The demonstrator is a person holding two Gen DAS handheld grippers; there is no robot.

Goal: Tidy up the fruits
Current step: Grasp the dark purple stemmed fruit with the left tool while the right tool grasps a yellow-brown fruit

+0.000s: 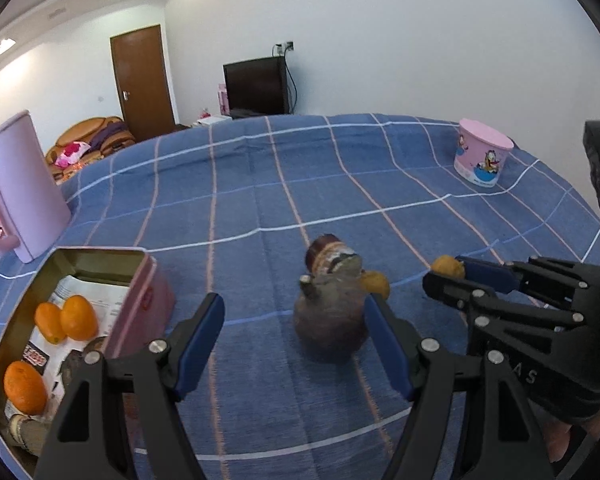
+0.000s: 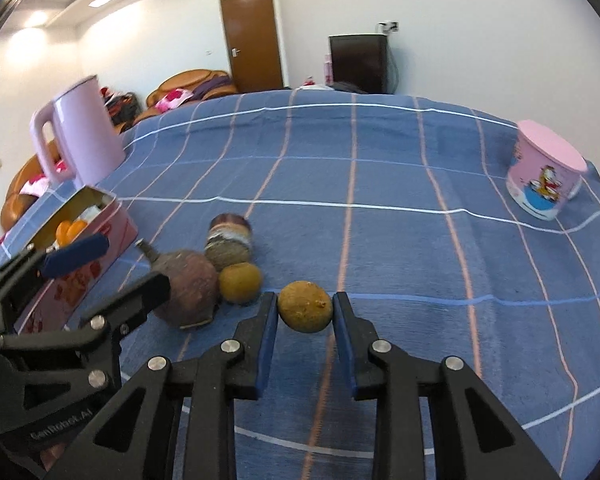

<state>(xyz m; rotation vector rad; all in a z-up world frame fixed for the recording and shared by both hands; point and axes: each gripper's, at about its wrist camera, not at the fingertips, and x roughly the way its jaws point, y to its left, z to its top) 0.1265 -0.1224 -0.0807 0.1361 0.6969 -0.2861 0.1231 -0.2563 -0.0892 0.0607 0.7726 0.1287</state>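
Right gripper (image 2: 305, 314), lower centre of frame: pads pinch a small yellow-brown fruit (image 2: 305, 306) resting on the blue checked cloth (image 2: 400, 184). Left gripper (image 1: 296, 344): fingers spread, empty, beside a purple-brown fruit (image 1: 330, 326). Pink tin (image 1: 140, 304), lower left, holds three oranges (image 1: 78, 317).

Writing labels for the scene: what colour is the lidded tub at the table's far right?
Pink tub with cartoon prints; clearest in the right wrist view.

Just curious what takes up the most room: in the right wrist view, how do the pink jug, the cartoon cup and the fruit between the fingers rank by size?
1. Pink jug
2. Cartoon cup
3. Yellow-brown fruit, though it lies nearest the camera
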